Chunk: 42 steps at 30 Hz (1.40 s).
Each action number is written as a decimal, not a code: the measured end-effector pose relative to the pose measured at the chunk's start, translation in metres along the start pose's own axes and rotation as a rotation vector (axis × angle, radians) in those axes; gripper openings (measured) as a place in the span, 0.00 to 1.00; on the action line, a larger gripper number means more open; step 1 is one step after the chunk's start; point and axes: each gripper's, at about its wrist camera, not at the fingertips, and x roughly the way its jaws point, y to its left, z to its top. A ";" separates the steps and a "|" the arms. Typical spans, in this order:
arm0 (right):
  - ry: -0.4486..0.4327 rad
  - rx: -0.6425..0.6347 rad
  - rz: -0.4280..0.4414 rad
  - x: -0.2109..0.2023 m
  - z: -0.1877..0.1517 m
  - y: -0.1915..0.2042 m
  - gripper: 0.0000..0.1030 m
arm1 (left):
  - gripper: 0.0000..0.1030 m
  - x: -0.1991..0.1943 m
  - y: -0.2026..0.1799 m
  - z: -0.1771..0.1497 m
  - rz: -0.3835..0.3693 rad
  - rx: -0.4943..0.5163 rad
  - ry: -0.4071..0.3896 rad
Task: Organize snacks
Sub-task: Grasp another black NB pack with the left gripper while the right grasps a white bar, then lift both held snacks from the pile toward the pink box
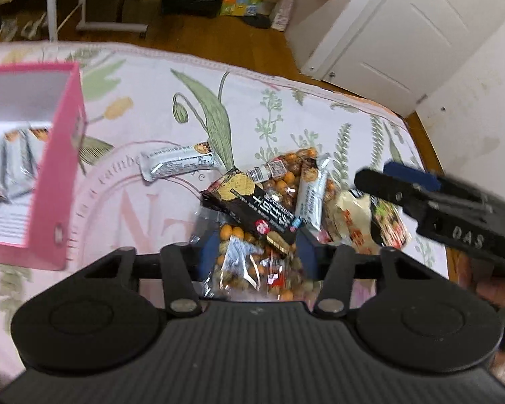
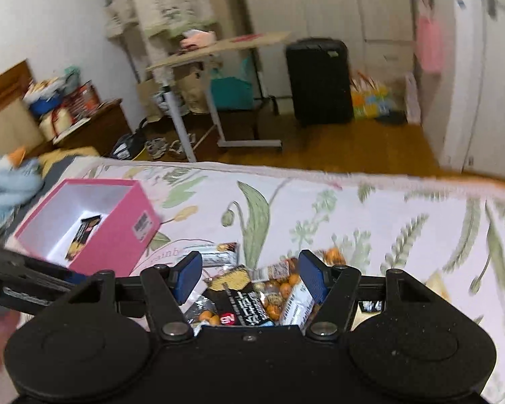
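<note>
A pile of snacks lies on the floral bedspread: a black cracker packet (image 1: 252, 203) (image 2: 242, 303), clear bags of orange nuts (image 1: 252, 266) (image 2: 279, 289), a white bar (image 1: 311, 195) and a beige packet (image 1: 351, 219). A silver bar (image 1: 178, 163) (image 2: 219, 254) lies apart to the left. A pink box (image 1: 55, 175) (image 2: 118, 229) stands at the left with several wrapped bars inside. My left gripper (image 1: 256, 252) is open, its pads astride the nut bag. My right gripper (image 2: 249, 274) is open above the pile; it also shows in the left wrist view (image 1: 397, 178).
The bedspread (image 1: 158, 101) ends at a far edge, with wooden floor beyond. A rolling side table (image 2: 215, 50), a black suitcase (image 2: 320, 80) and a white door (image 1: 397, 33) stand across the room. A blue cloth (image 2: 10, 178) lies left of the box.
</note>
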 end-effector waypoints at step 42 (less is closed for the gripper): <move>0.277 0.345 0.200 0.092 -0.043 -0.044 0.29 | 0.41 0.087 0.012 -0.030 0.142 -0.129 -0.066</move>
